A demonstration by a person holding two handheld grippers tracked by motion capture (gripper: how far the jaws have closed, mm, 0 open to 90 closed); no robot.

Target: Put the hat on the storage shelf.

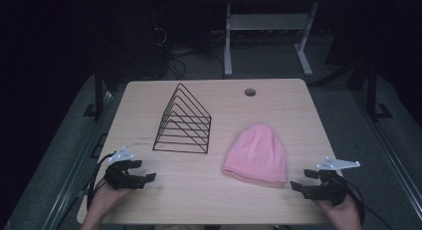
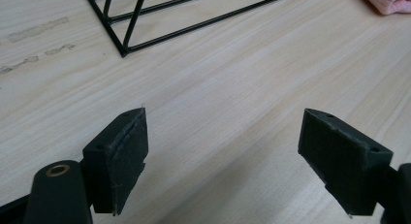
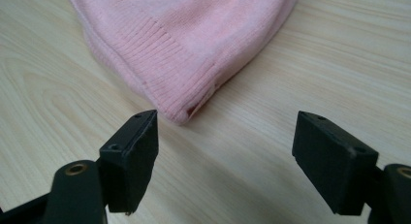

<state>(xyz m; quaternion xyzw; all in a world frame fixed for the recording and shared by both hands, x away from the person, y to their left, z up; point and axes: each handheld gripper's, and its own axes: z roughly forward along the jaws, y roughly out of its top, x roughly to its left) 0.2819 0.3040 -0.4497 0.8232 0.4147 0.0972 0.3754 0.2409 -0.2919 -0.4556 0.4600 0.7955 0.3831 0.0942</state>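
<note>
Both tools sit at near edge of worktop [image 1: 199, 200], each in a hand. Right tool [image 3: 225, 151]: jaws wide apart, nothing between, aimed at hat [image 3: 194, 35]; its ribbed brim corner lies just beyond left jaw tip, not touching. Left tool [image 2: 223, 156]: jaws also apart, over bare wood. Hat flat on worktop, right of centre, brim toward person. Wire rack [image 1: 184, 121] stands left of hat, near it but apart, ahead of left tool.

pink knit beanie [image 1: 256, 153] | flat on table | ribbed brim twd person
</note>
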